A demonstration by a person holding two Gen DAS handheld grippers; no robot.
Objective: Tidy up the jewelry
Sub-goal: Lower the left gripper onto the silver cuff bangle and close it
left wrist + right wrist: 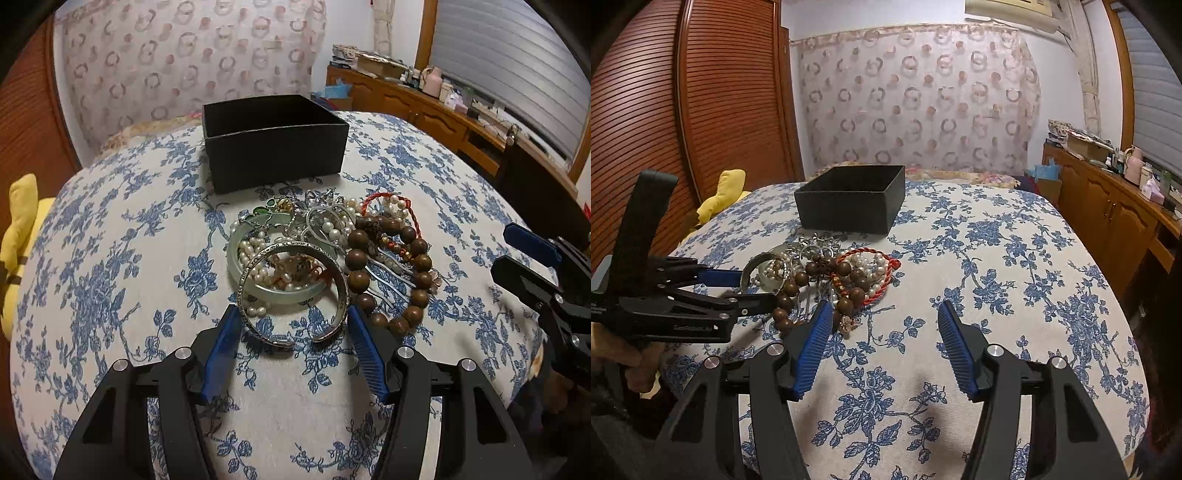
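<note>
A pile of jewelry lies on the blue-flowered bedspread [110,258]: a silver cuff bangle [255,317], a pale jade bangle [273,295], pearls [334,229], a brown wooden bead bracelet [419,264] and a red cord [413,214]. An open black box [273,142] stands just behind the pile. My left gripper [293,321] is open, its blue pads on either side of the silver cuff. My right gripper [884,314] is open and empty, right of the pile [849,273], with its left pad near the wooden beads [846,304]. The box [849,199] is further back.
A yellow plush toy [726,192] lies at the bed's left edge. A wooden slatted wardrobe [701,110] stands to the left. A wooden sideboard [1108,206] with small items runs along the right. A patterned curtain [923,99] hangs behind.
</note>
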